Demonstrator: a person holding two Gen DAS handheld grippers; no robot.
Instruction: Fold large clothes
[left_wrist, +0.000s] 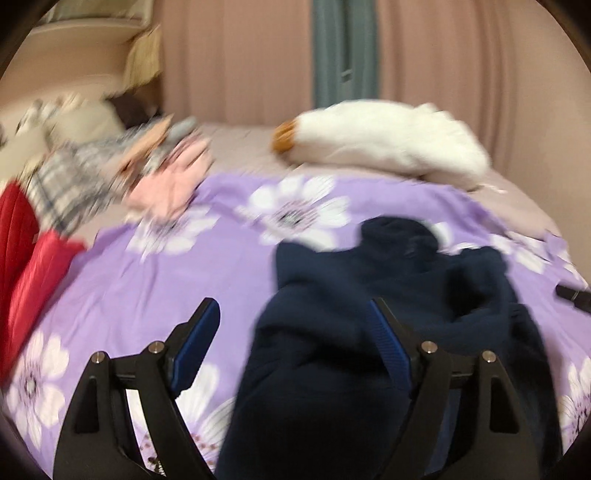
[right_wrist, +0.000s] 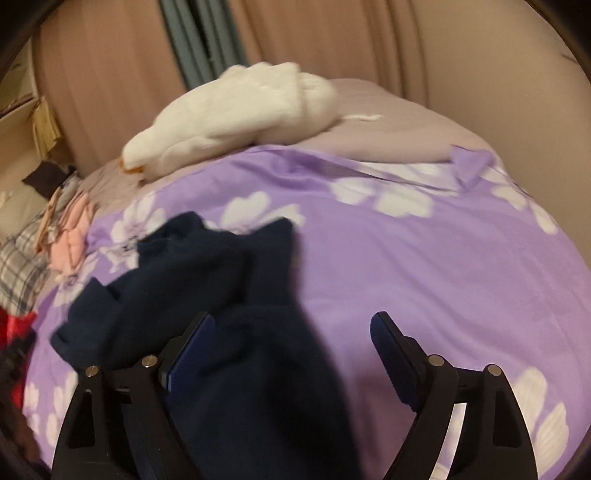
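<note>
Garment: the navy sweater (left_wrist: 369, 314) is lying bunched on the purple floral bedspread (left_wrist: 155, 280), rising close under both cameras.
Left gripper (left_wrist: 291, 321): jaws are standing apart; cloth is passing between them, unclamped as far as the blur shows.
Right gripper (right_wrist: 291, 332): jaws are gaping, cloth against the left finger only.
Doing it well: probably pinching matching hem corners and pulling taut before laying flat.
Room: the open bedspread (right_wrist: 424, 266) is lying to the right; the white plush toy (right_wrist: 229, 110) and clothes pile (left_wrist: 92, 173) are crowding the far and left edges.
</note>
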